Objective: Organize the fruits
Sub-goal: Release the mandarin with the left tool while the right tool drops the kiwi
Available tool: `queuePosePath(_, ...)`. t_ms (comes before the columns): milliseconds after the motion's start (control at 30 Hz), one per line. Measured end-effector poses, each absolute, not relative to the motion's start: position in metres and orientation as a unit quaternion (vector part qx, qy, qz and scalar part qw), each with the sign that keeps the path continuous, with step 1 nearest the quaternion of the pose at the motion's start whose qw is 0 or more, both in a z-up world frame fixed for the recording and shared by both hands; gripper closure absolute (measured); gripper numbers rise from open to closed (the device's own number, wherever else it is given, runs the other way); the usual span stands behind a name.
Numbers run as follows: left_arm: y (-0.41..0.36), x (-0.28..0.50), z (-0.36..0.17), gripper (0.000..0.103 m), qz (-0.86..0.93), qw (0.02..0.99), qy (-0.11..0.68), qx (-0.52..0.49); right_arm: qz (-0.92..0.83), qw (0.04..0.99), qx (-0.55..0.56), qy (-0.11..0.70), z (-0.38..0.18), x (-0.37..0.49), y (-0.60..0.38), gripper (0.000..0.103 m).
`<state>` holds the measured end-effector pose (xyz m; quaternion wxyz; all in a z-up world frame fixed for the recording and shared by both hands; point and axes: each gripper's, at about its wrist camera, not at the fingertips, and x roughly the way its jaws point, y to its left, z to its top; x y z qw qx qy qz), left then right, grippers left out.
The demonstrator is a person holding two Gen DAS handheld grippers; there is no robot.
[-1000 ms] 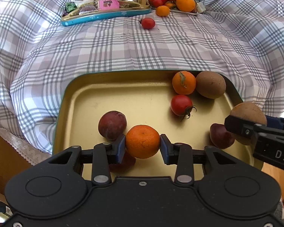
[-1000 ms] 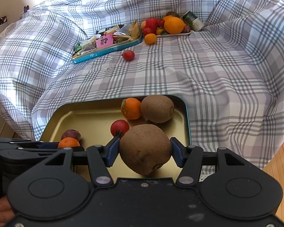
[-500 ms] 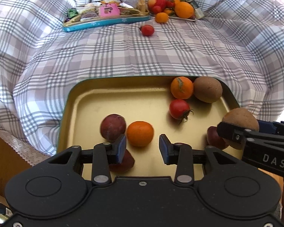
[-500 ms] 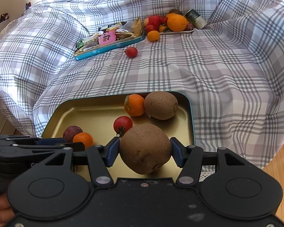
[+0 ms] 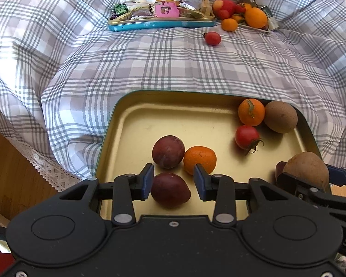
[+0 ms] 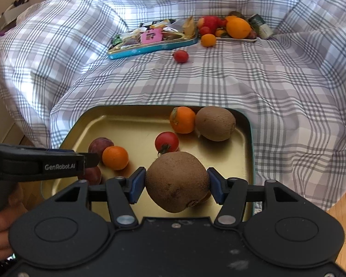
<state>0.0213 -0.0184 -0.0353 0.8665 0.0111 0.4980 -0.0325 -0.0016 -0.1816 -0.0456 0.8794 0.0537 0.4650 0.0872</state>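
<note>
A gold tray [image 5: 173, 115] with a teal rim lies on the checked cloth. On it are two mandarins [image 5: 199, 160] [image 5: 251, 115], a tomato [image 5: 246, 136], a kiwi [image 5: 281, 116] and two dark plums [image 5: 168, 151] [image 5: 170, 190]. My left gripper [image 5: 174, 182] is open and hovers over the nearer plum, which shows between its blue pads. My right gripper [image 6: 176, 184] is shut on a second kiwi [image 6: 176, 181], held above the tray's [image 6: 126, 120] near right part. That held kiwi [image 5: 306, 169] also shows at the right edge of the left wrist view, half hiding another dark fruit.
At the back a blue tin of snacks [image 5: 161, 20] sits beside a white plate of mixed fruit [image 5: 242, 13]. A loose tomato [image 5: 212, 38] lies on the cloth in front of them. Wooden floor shows past the cloth's lace edge [image 5: 46, 173] on the left.
The mandarin that sat between my left jaws now lies on the tray beside a plum. The left gripper has drawn back over the nearer plum. The right gripper keeps its kiwi.
</note>
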Motion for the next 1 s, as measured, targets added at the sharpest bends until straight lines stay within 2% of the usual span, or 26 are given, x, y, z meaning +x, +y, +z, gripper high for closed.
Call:
queuePosePath(367,-0.0177,0.0215,-0.0358,0.056,-0.029,0.865,0.500,0.011,0.097,0.873,0.045,0.476,-0.0487,-0.0015,-0.1806,0.042)
queuePosePath(533,-0.0173,0.0212,-0.0363,0.056,-0.029,0.864,0.502,0.013,0.099,0.888,0.036,0.448,-0.0394,-0.0052,-0.1791,0.043)
queuePosePath(1000,-0.0175,0.0206,-0.0374,0.058,-0.025,0.862,0.506,0.015,0.089,0.881,0.034,0.464,-0.0451,-0.0046,-0.1780,0.044)
